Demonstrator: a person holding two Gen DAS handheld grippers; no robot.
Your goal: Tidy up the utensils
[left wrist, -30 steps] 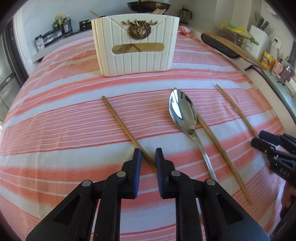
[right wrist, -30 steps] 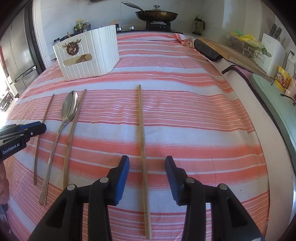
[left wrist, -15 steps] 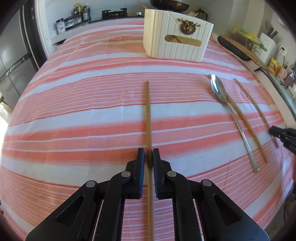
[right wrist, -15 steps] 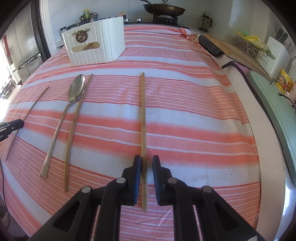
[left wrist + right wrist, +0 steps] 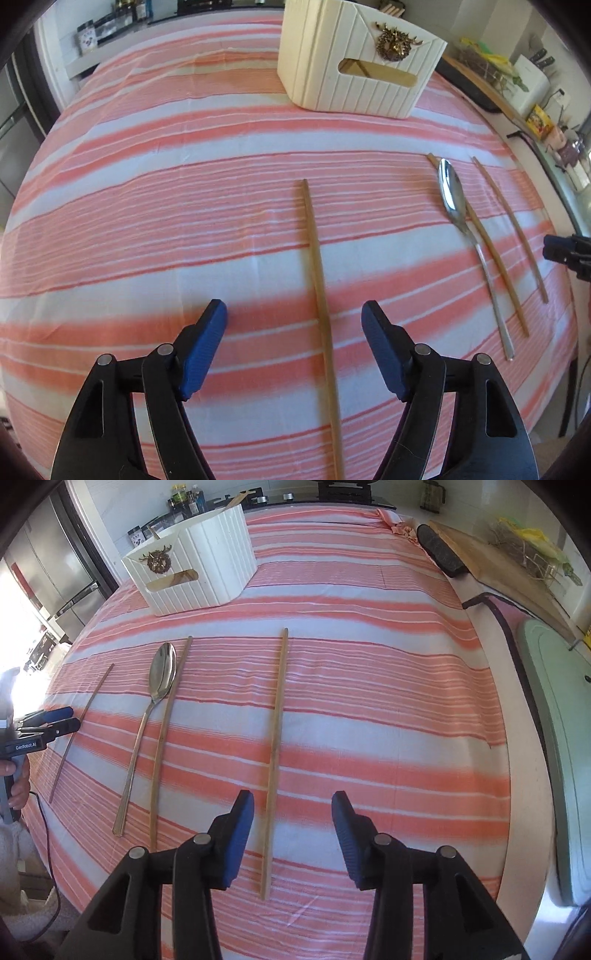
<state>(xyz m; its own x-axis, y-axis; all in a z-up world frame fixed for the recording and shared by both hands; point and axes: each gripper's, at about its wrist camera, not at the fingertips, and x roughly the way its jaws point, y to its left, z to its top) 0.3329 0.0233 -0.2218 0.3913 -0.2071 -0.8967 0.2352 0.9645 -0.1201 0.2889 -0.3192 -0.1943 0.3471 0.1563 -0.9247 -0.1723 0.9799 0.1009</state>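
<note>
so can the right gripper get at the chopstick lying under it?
Probably yes. The right gripper is open, its jaws either side of the chopstick, which lies alone on the striped cloth with nothing over it.

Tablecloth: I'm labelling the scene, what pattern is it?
Tablecloth: orange-pink and white stripes, clearest in the right wrist view.

Left tongs (image 5: 294,317): tilted steeply downward, jaws spread wide and just opened, blue pads clear of contact, nothing gripped. Also seen at the left edge of the right wrist view, held by a hand (image 5: 16,782).

Right tongs (image 5: 293,808): tilted steeply downward, jaws part-spread and just opened, pads touching nothing; tips visible at the right edge of the left wrist view.
</note>
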